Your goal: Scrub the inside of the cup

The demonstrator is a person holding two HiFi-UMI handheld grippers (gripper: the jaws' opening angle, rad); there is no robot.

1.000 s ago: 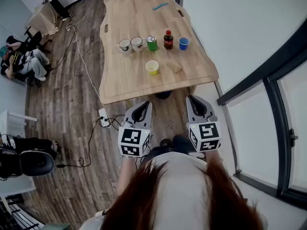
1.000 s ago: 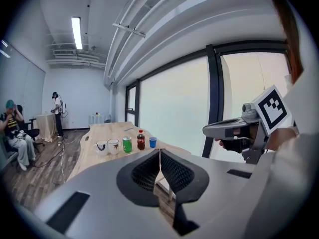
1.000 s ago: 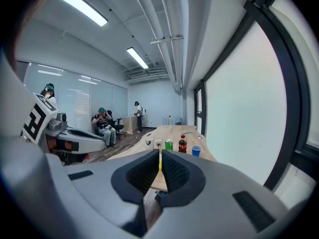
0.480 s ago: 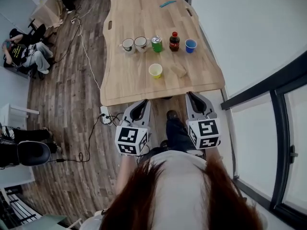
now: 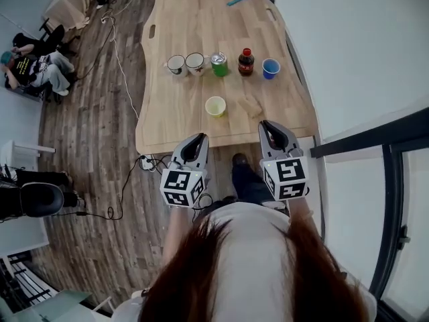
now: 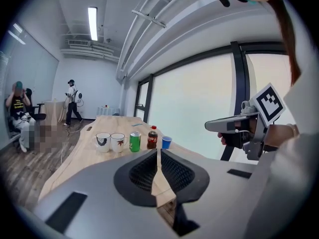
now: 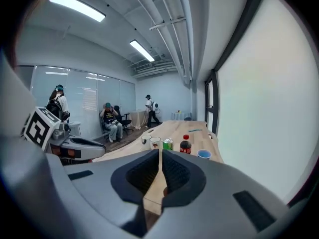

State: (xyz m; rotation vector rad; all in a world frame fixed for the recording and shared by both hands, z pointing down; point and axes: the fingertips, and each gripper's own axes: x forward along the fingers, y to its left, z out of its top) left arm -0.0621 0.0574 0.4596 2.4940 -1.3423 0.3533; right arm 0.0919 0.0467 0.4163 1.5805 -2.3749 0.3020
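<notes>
I've got the left claw (image 5: 198, 138) and right claw (image 5: 267, 125) pinched tight, both empty, short of the worktop (image 5: 171, 123). The yellow cup (image 5: 215, 106) stands near the front edge, with a sponge (image 5: 251, 106) just beside it. If I go in without opening, I'd likely topple that light cup.

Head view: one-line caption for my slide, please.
Shut and empty, left claw and right claw hover at the near edge of the wooden table, short of the yellow cup and tan block.
</notes>
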